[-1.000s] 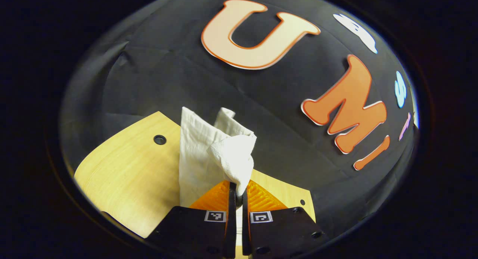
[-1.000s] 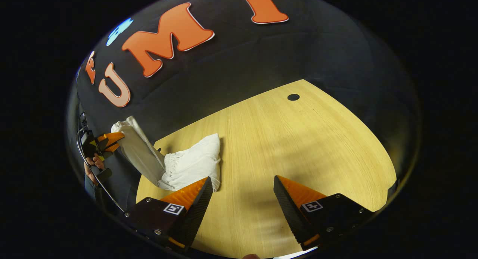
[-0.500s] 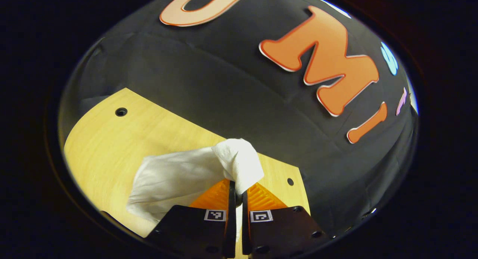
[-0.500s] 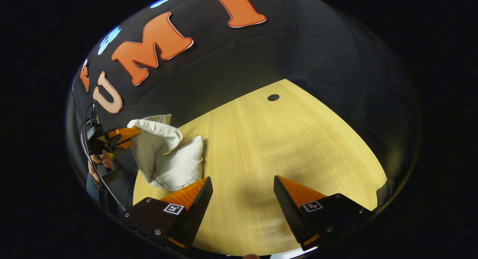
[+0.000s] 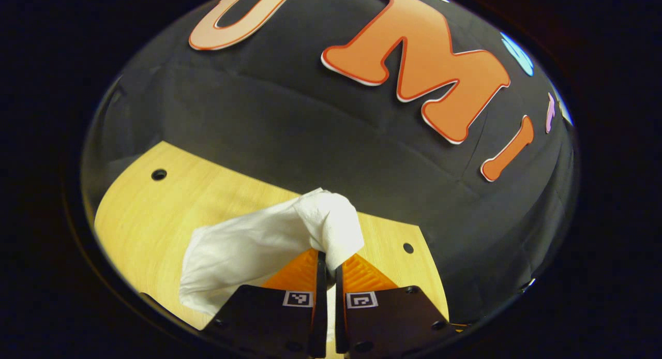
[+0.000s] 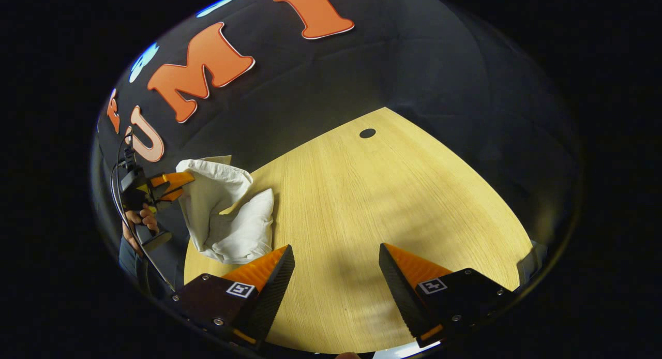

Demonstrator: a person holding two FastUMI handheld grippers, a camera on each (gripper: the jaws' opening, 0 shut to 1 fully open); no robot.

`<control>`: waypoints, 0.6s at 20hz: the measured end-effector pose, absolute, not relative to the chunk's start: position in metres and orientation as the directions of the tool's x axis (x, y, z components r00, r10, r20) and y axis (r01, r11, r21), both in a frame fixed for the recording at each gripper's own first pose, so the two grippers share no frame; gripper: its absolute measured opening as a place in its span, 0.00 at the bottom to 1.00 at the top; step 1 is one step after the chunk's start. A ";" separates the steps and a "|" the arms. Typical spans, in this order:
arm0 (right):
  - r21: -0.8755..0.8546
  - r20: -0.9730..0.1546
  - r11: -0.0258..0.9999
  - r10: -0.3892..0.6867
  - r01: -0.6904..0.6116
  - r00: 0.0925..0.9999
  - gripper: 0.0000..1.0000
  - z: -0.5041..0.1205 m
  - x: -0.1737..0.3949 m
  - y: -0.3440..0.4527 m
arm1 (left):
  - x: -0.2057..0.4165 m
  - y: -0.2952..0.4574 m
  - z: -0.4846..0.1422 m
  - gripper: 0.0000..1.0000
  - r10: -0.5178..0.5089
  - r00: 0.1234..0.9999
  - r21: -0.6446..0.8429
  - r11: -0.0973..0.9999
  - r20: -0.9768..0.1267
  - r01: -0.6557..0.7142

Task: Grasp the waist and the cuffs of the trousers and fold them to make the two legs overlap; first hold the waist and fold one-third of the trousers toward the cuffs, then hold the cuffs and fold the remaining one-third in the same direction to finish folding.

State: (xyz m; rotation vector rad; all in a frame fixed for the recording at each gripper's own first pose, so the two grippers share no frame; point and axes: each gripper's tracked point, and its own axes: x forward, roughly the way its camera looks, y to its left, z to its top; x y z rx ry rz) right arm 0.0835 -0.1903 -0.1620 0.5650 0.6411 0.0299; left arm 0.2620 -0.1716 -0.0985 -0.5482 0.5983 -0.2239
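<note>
Pale wooden table (image 6: 393,204) carries crumpled white cloth trousers (image 6: 227,219) at its near-left edge. Left gripper (image 5: 327,263) pinches a bunched end of them, lifted off the wood. Right gripper (image 6: 336,266) gapes wide, holding nothing, above bare tabletop.

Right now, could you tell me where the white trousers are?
The white trousers lie bunched at the wooden table's left edge in the right gripper view, one end lifted by the left gripper, whose fingers pinch it.
</note>
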 end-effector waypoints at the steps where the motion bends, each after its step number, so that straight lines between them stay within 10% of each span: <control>1: 0.510 -0.555 0.849 0.203 0.137 0.806 0.98 -0.162 0.086 -0.188 | 0.260 -0.183 -0.109 0.08 -0.374 0.791 -0.559 0.828 -0.483 0.050; 8: 0.517 -0.552 0.848 0.227 0.116 0.802 0.98 -0.158 0.097 -0.177 | 0.180 -0.250 -0.164 0.12 -0.567 0.588 -0.502 0.814 -0.577 0.292; 12: 0.513 -0.545 0.854 0.241 0.092 0.803 0.98 -0.155 0.107 -0.167 | 0.151 -0.260 -0.164 0.68 -0.648 0.510 -0.541 0.759 -0.566 0.363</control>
